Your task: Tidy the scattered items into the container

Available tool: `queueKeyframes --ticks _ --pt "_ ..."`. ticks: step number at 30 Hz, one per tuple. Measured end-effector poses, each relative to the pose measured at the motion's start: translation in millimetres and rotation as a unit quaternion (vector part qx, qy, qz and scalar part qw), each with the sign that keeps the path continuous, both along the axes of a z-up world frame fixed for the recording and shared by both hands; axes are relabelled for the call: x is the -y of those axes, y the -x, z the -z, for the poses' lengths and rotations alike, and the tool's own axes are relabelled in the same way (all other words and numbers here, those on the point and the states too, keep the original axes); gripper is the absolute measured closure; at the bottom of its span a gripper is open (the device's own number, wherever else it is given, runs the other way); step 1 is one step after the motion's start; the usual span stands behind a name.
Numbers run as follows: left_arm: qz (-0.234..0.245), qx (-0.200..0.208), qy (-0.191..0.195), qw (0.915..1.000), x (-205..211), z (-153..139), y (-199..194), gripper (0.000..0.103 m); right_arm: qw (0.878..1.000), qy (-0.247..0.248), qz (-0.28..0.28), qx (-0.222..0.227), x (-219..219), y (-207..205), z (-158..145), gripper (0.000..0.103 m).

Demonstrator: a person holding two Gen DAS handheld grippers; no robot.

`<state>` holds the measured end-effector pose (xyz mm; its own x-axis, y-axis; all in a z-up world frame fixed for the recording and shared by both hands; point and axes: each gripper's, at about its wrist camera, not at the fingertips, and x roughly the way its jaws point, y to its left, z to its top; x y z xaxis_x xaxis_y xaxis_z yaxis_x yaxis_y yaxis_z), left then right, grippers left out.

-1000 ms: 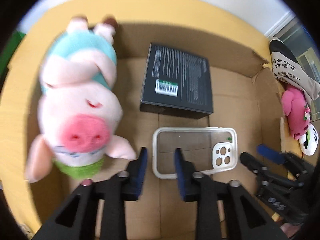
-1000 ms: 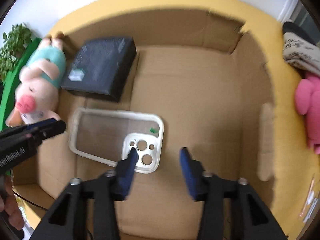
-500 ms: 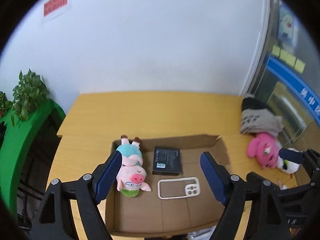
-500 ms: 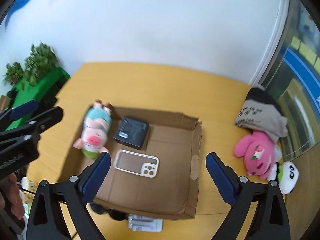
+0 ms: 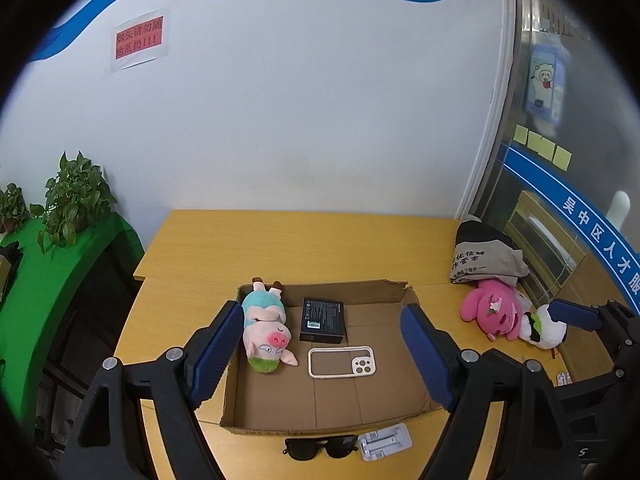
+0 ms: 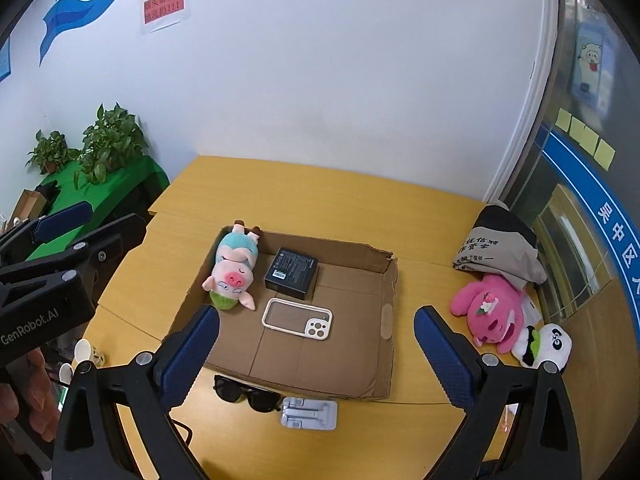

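An open cardboard box (image 5: 328, 426) (image 6: 300, 380) lies on the yellow table. Inside it are a pink pig plush (image 5: 266, 328) (image 6: 234, 272), a black box (image 5: 323, 319) (image 6: 292, 270) and a white phone case (image 5: 341, 361) (image 6: 298, 318). Black sunglasses (image 5: 320, 447) (image 6: 246, 394) and a grey folding stand (image 5: 385, 441) (image 6: 309, 413) rest on the table just in front of the box. My left gripper (image 5: 321, 307) and right gripper (image 6: 317, 312) both hover high above the box, open and holding nothing.
A pink plush (image 6: 490, 310), a panda plush (image 6: 544, 346) and a grey-black bag (image 6: 500, 248) sit at the table's right edge by a glass partition. A green cabinet with plants (image 6: 100, 184) stands at the left. Paper cups (image 6: 86, 352) are below the table's left side.
Both grippers rose from close inside the box to high above it and tilted up toward the wall. Their jaws spread wide. The pig, black box and phone case stayed in the box.
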<state>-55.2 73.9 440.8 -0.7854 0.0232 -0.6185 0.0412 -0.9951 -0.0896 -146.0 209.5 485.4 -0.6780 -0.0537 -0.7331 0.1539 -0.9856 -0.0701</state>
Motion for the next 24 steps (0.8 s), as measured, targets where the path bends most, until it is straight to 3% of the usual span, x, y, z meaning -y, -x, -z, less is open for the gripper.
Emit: queueKeyframes --ticks 10,17,24 --pt "-0.006 0.000 -0.010 0.9999 2 -6 -37 0.022 1.000 0.000 -0.017 -0.003 14 -34 -5 0.001" --pt "-0.009 0.033 0.004 0.9994 0 11 -37 0.022 0.997 0.012 0.012 0.076 1 -27 38 0.000" --pt "-0.006 0.042 0.000 0.9991 -1 18 -36 0.022 0.997 0.003 0.014 0.070 -4 -30 37 0.000"
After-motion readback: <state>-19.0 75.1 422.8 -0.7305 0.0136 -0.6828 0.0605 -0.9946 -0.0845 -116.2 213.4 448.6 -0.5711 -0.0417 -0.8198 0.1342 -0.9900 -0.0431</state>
